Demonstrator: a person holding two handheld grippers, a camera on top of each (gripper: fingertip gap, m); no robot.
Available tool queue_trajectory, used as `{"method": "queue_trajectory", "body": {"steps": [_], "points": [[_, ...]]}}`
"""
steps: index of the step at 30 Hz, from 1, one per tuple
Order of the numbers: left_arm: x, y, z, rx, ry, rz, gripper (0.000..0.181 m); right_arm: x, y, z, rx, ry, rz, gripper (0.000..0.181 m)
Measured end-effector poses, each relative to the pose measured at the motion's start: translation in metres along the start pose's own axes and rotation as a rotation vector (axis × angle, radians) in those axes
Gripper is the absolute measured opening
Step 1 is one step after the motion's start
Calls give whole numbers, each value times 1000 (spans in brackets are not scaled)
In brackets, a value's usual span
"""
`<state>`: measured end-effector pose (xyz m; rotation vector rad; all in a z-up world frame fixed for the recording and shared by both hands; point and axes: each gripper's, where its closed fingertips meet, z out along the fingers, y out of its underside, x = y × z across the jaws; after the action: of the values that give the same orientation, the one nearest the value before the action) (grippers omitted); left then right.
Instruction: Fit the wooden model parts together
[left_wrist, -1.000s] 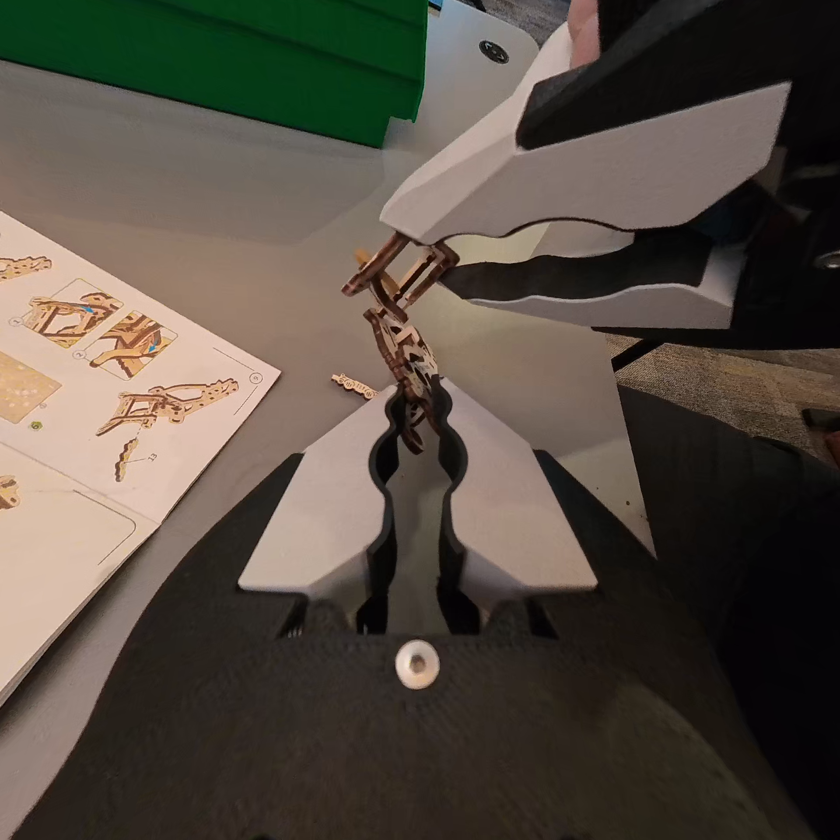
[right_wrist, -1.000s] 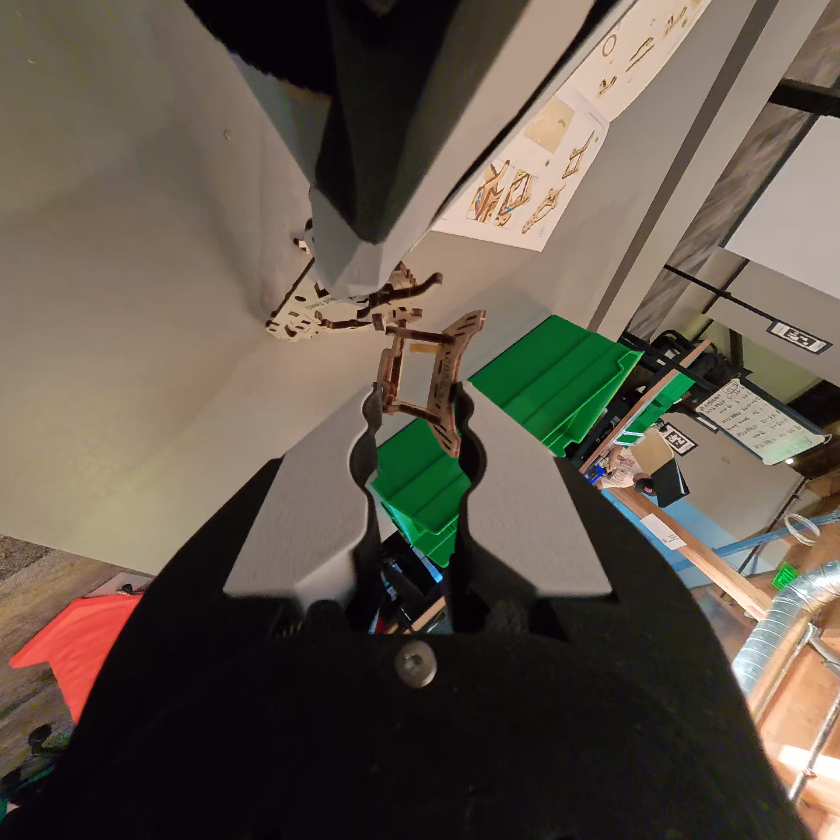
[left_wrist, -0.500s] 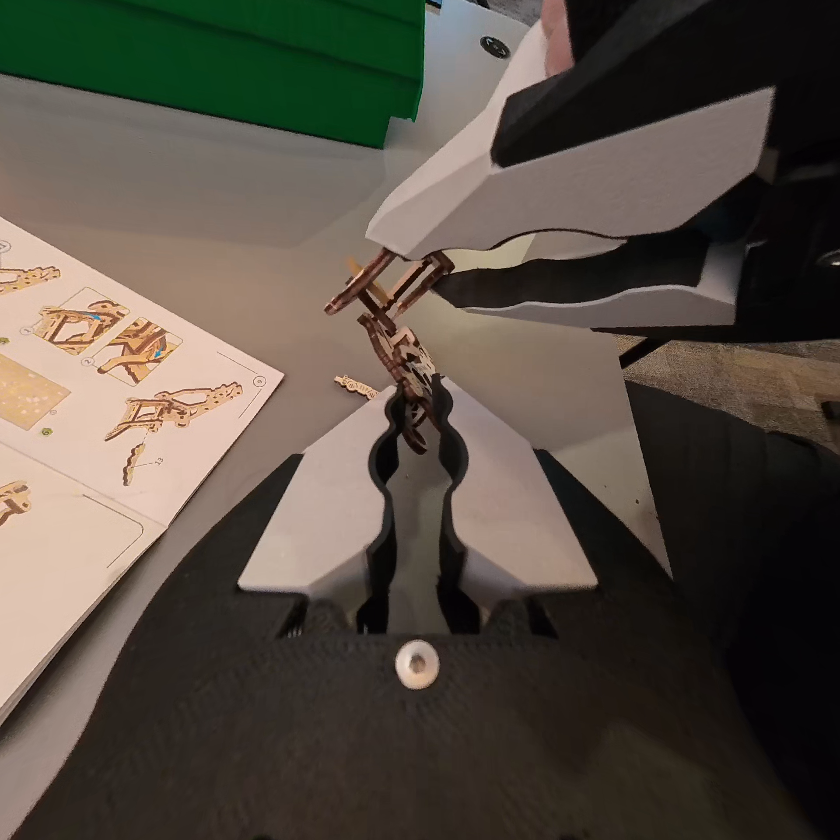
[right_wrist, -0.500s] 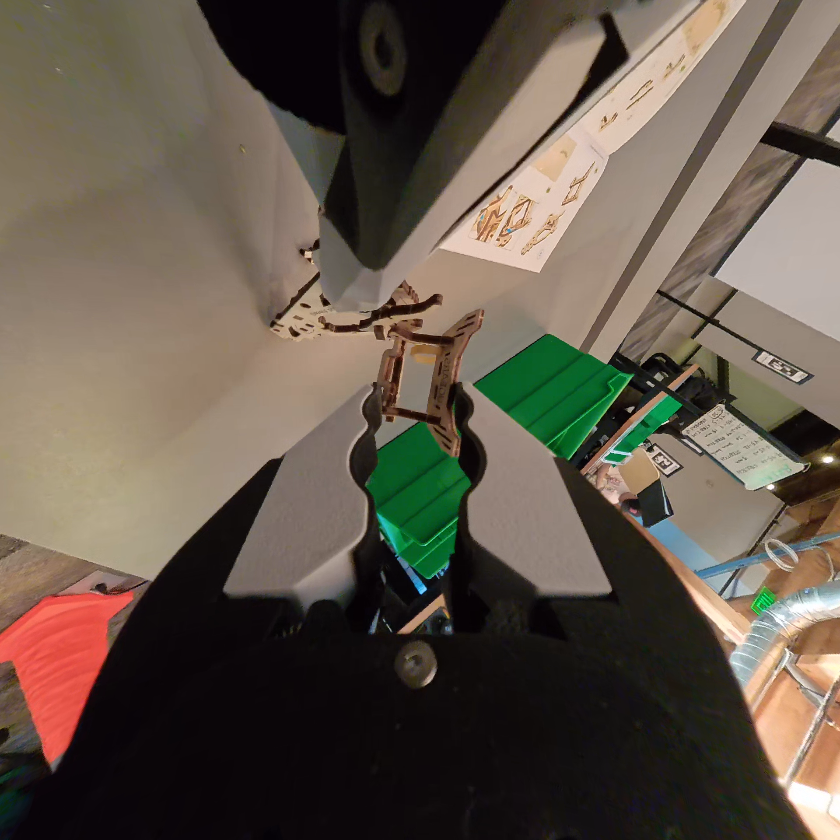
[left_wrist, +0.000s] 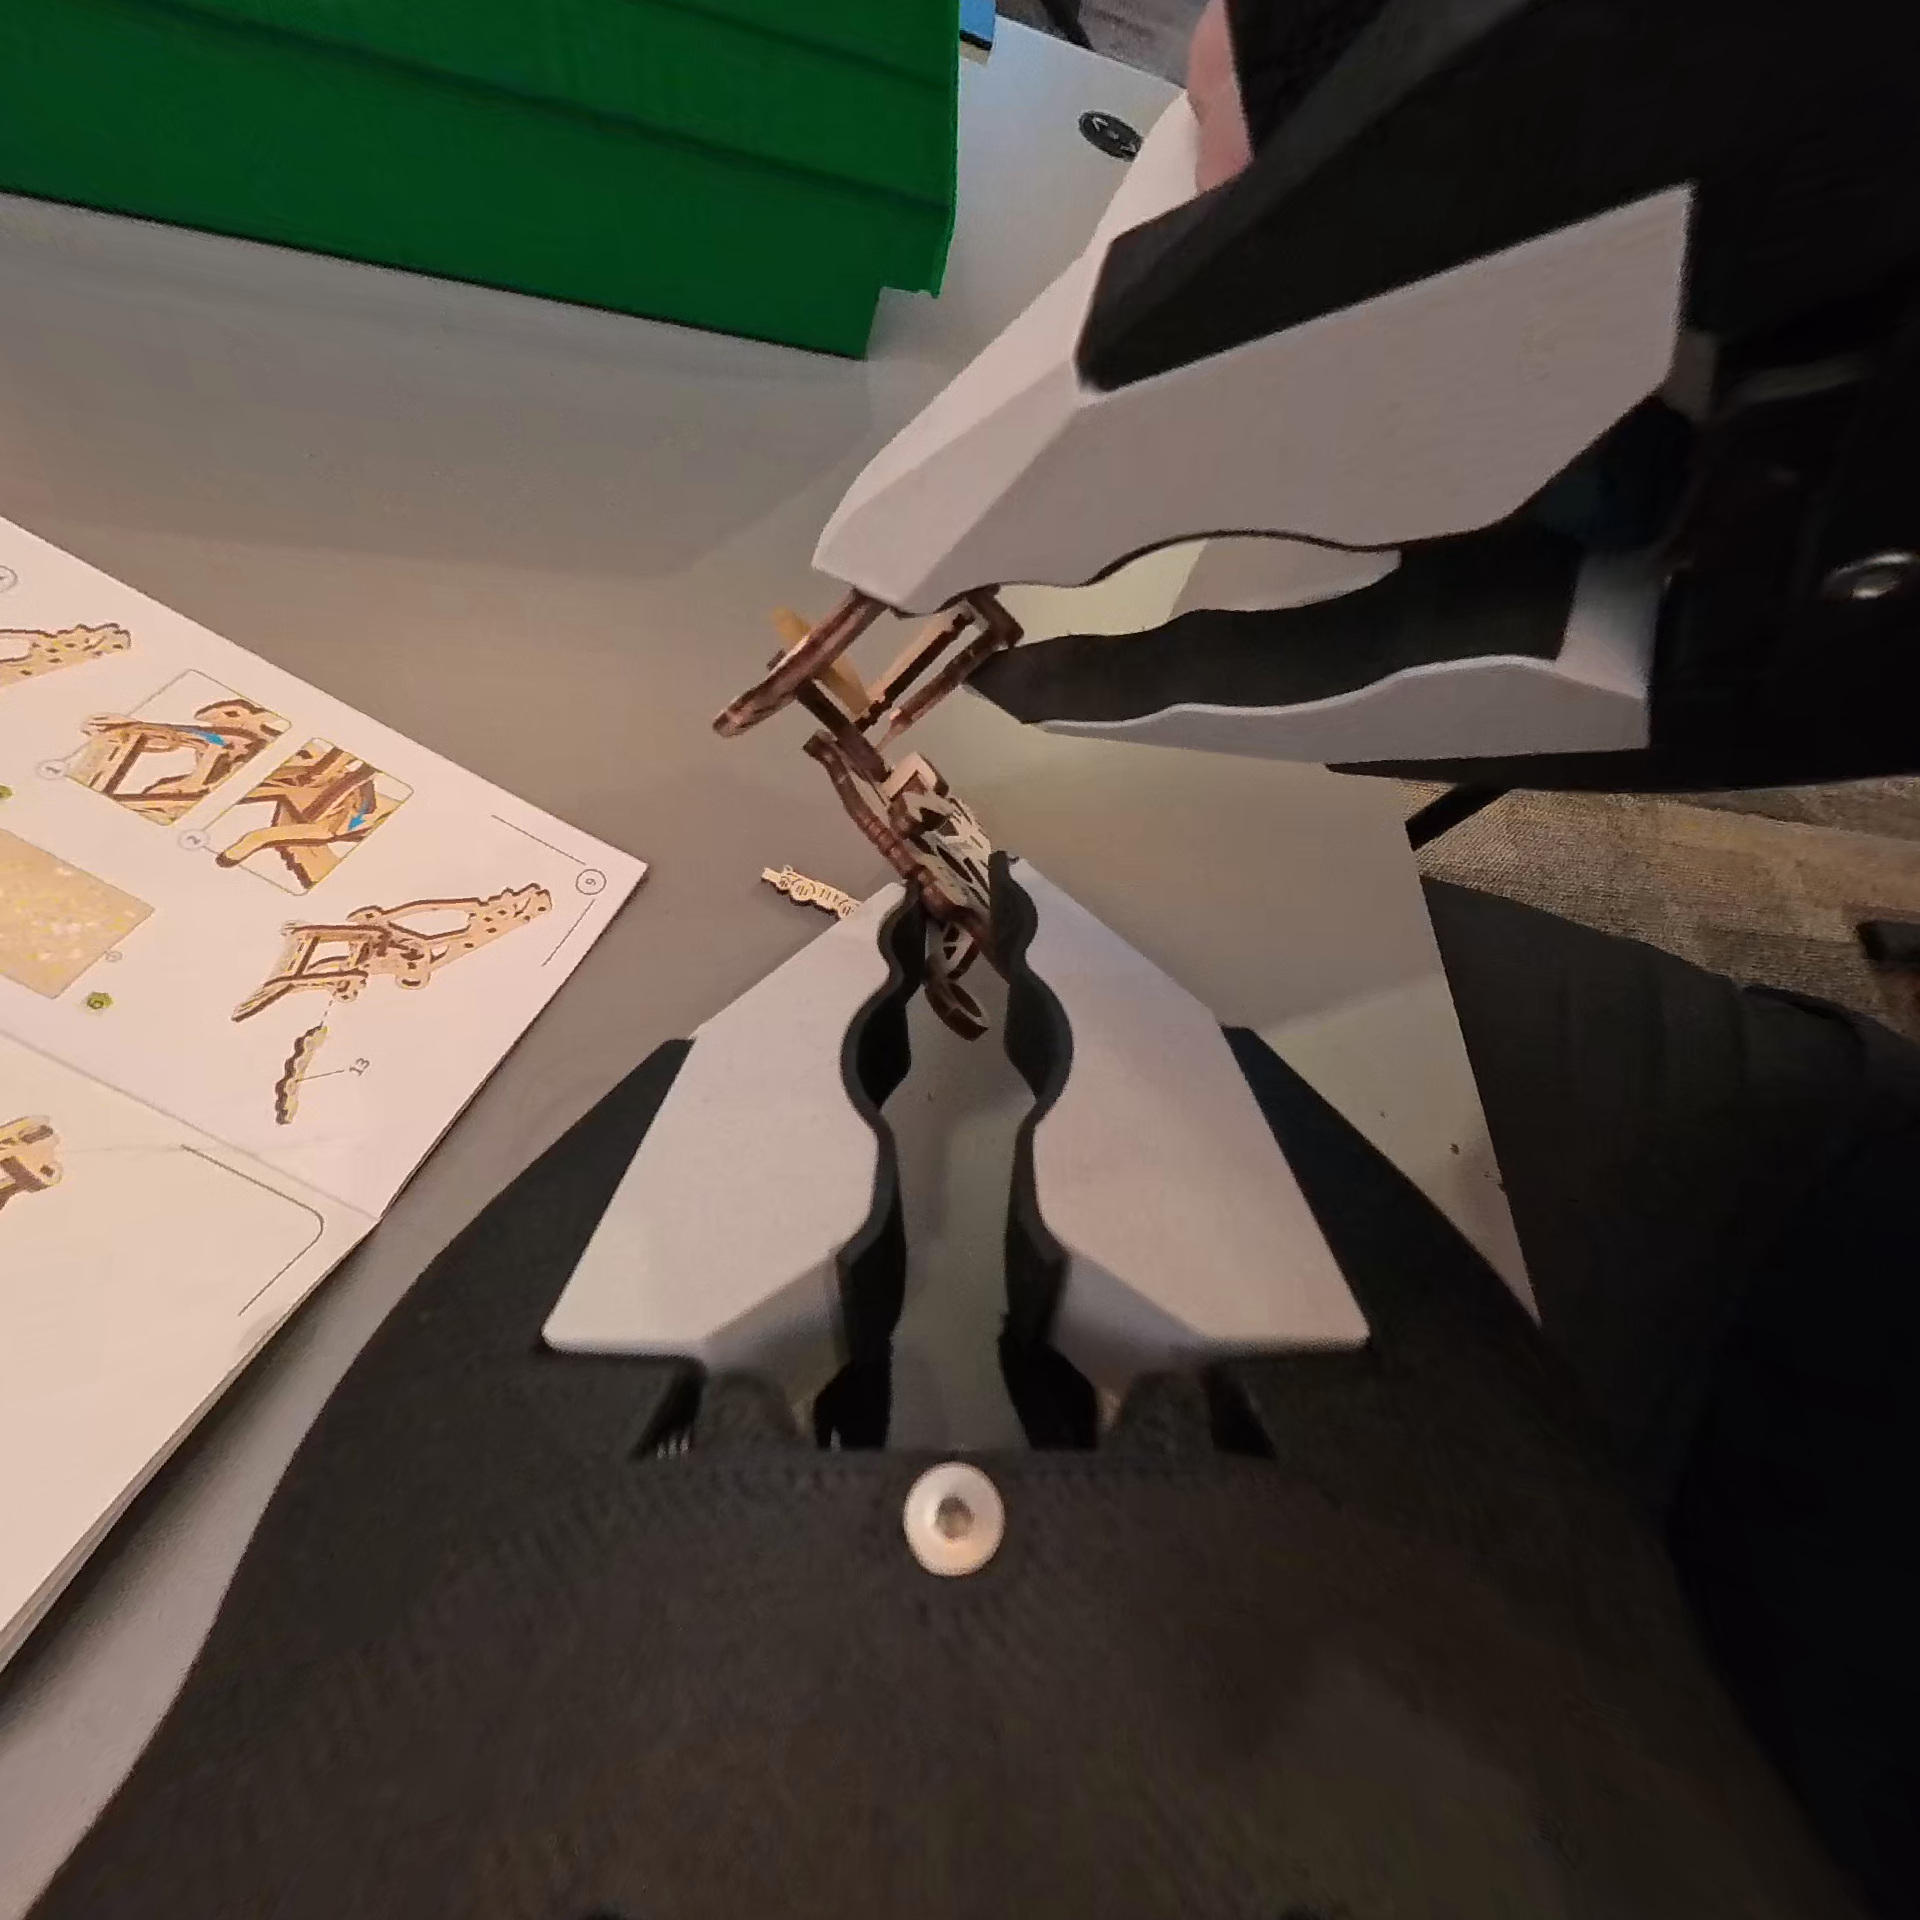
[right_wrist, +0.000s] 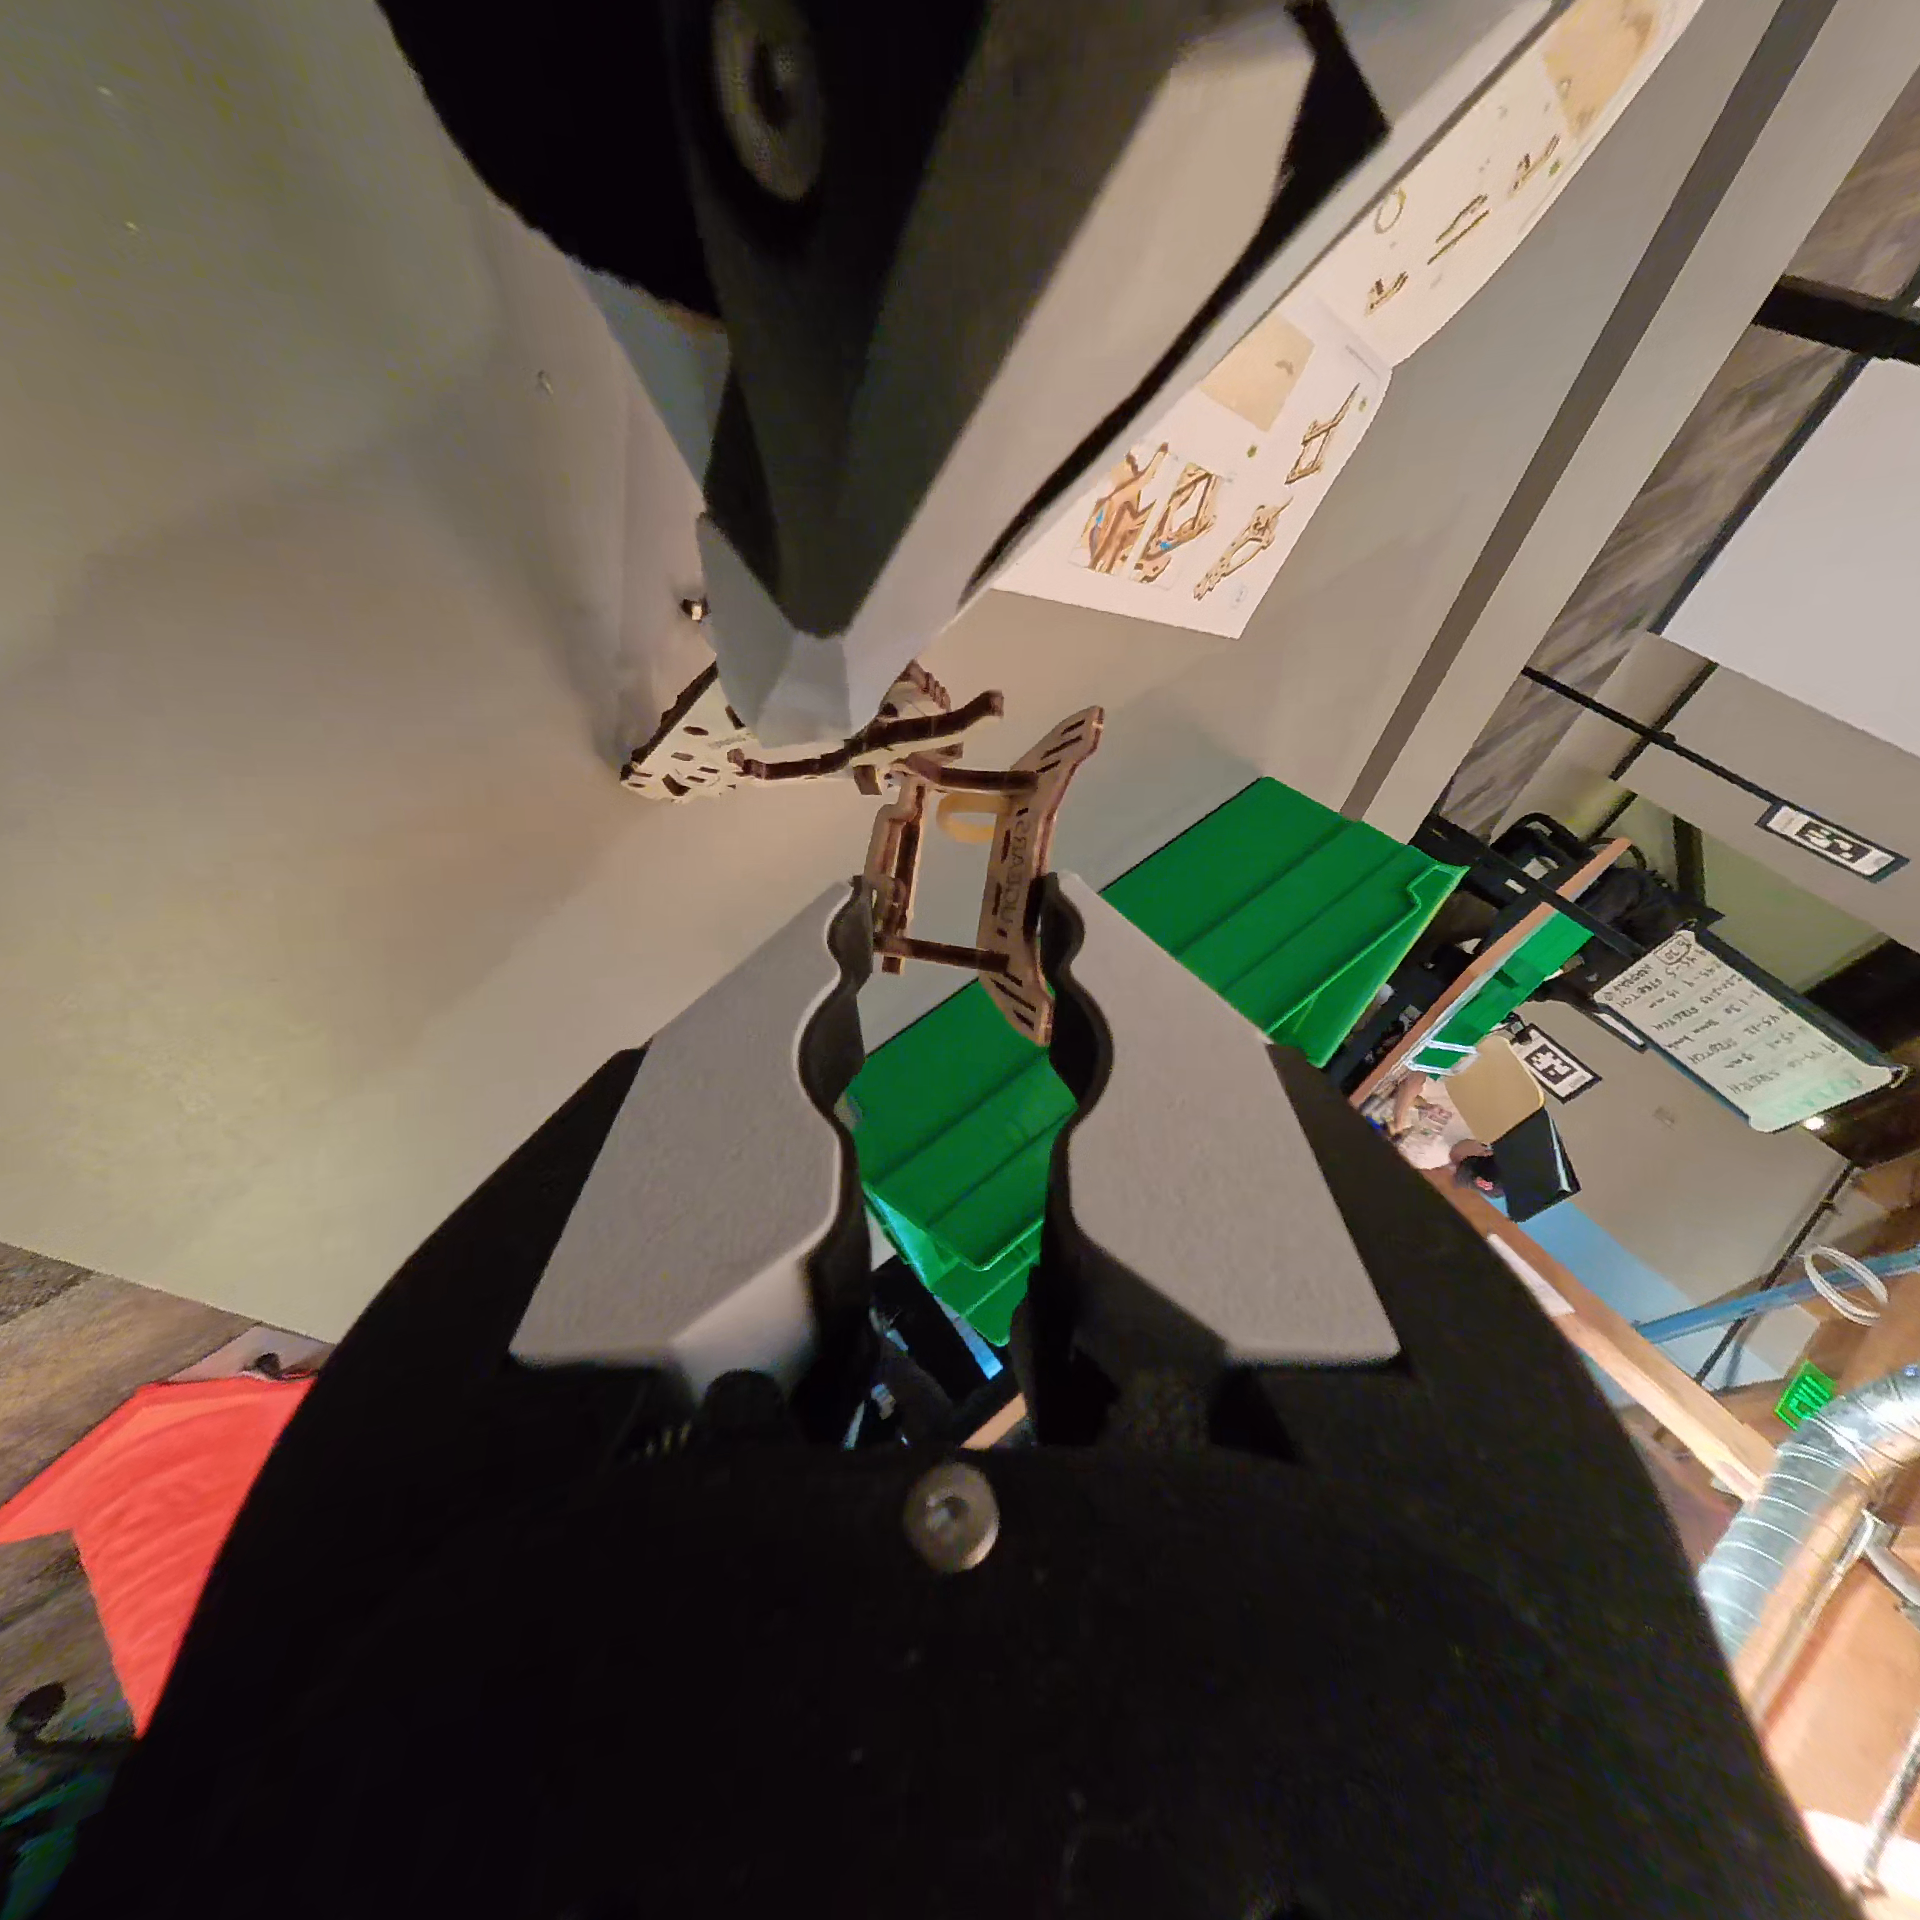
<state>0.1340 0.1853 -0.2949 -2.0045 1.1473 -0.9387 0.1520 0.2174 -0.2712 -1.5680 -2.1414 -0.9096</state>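
The left gripper (left_wrist: 951, 914) pinched a flat wooden piece (left_wrist: 935, 883) between its fingertips, the piece slanting up and away from the jaws above the grey table (left_wrist: 416, 468). The right gripper (left_wrist: 935, 639) came in from the upper right of the left wrist view and clamped a small wooden frame (left_wrist: 862, 675); in its own view that frame (right_wrist: 977, 873) sat squeezed between both tips. The far end of the piece met the frame's lower edge, but whether they were slotted together could not be told. A small loose part (left_wrist: 810, 890) lay on the table just beyond the left tips. An instruction sheet (left_wrist: 260, 883) with step drawings and numbers lay to the left, and green bins (left_wrist: 520, 156) stood at the far edge. The frame bore engraved marks too small to read. A whiteboard (right_wrist: 1725, 1029) with writing hung in the background.
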Motion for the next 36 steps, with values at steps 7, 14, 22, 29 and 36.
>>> {"method": "queue_trajectory", "body": {"steps": [7, 14, 22, 29, 36], "points": [[-2, 1, 0, -4, -12, 6, 10, 0, -2, -1, -27, -7, -16, 30], [-4, 2, 0, -3, -15, -11, 8, -3, 0, -2, -21, -48, 6, 33], [-3, 2, 3, -7, -24, -7, 8, -3, 2, -4, -10, -66, 49, 39], [-3, 1, 3, -7, -38, 19, 8, -2, -3, -7, 17, -62, 64, 38], [-3, 2, 2, -5, -28, 32, 8, -3, -9, -8, 73, -90, -15, 37]]}}
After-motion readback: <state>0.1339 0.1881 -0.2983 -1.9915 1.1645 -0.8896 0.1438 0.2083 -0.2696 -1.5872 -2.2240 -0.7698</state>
